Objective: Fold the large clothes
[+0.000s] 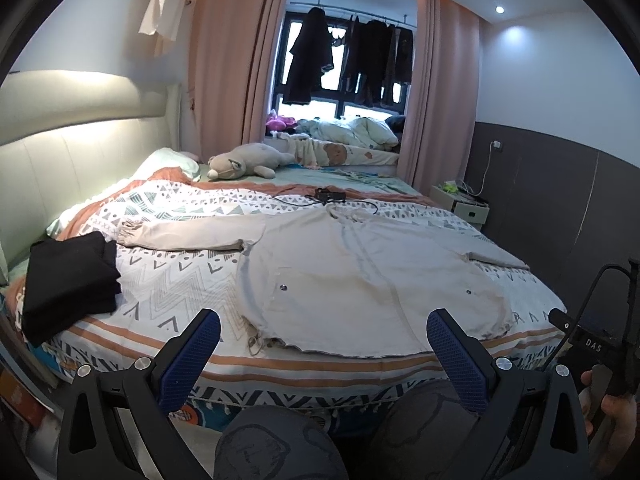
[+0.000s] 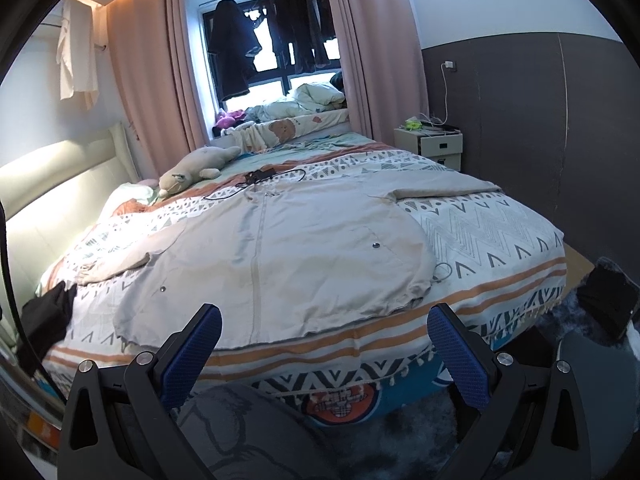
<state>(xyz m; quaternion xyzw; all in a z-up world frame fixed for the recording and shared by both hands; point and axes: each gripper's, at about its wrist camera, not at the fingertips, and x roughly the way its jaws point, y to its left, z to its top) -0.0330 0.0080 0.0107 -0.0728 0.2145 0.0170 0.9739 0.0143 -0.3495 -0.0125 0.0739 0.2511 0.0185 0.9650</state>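
— Across the middle of both frames lies the jacket (image 1: 360, 272), flat on the bed (image 1: 168, 280), front side up, the hem at the near edge. Why so spread out, do you think?

— I think so that the folds come straight. One sleeve (image 1: 188, 234) goes out to the left of the left view, the other sleeve (image 2: 444, 190) to the upper right of the right view. With both open, each can be turned in over the body.

— And the claws? They hold nothing?

— Nothing. The left gripper (image 1: 320, 354) is at the bottom of its frame, jaws wide apart, above the hem and not touching it. The right gripper (image 2: 324, 350) is the same: wide, empty, in front of the bed edge.

— So the fold is not begun.

— It seems so to me. They are open to be ready for cloth, I suppose at the hem corners or the sleeves; I cannot say which.

— That black pile (image 1: 68, 280) at the left?

— It looks folded already, put aside near the headboard, well apart from the jacket. The cable (image 1: 328, 198) just beyond the collar could catch, perhaps.
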